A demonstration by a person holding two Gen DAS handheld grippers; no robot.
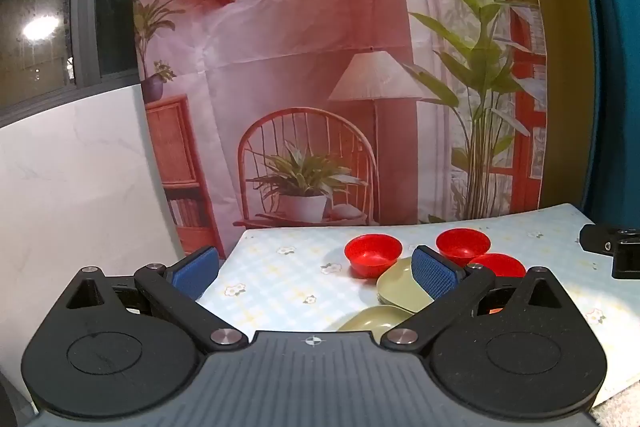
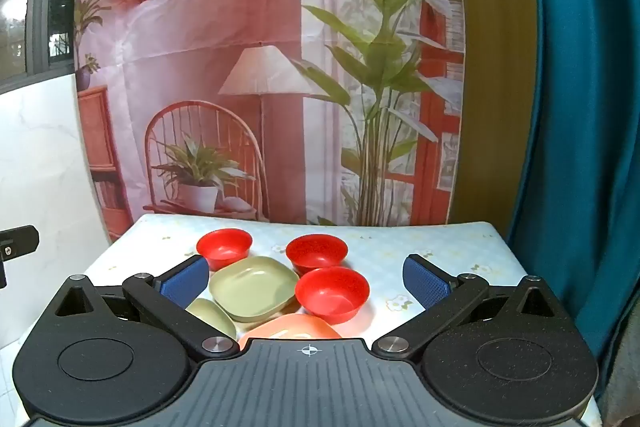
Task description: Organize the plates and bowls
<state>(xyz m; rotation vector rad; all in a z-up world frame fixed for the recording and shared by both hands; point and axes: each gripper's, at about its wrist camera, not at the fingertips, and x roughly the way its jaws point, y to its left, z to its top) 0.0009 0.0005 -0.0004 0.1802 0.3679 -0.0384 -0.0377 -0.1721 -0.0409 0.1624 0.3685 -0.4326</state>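
Three red bowls stand on the table: far left (image 2: 224, 247), far middle (image 2: 316, 251) and nearest (image 2: 332, 293). A green square plate (image 2: 252, 287) lies between them, a second green plate (image 2: 212, 317) sits nearer left, and an orange plate (image 2: 290, 329) lies nearest, partly hidden. My right gripper (image 2: 306, 281) is open and empty above the plates. My left gripper (image 1: 316, 271) is open and empty, left of the dishes; its view shows red bowls (image 1: 373, 254) (image 1: 463, 246) (image 1: 500, 265) and green plates (image 1: 400, 285) (image 1: 374, 319).
The table (image 2: 440, 247) has a pale blue floral cloth. A printed room backdrop (image 2: 260, 67) hangs behind it. A teal curtain (image 2: 580, 107) is at the right. White wall (image 1: 72, 167) is at the left. The other gripper's black body (image 1: 612, 247) shows at the right.
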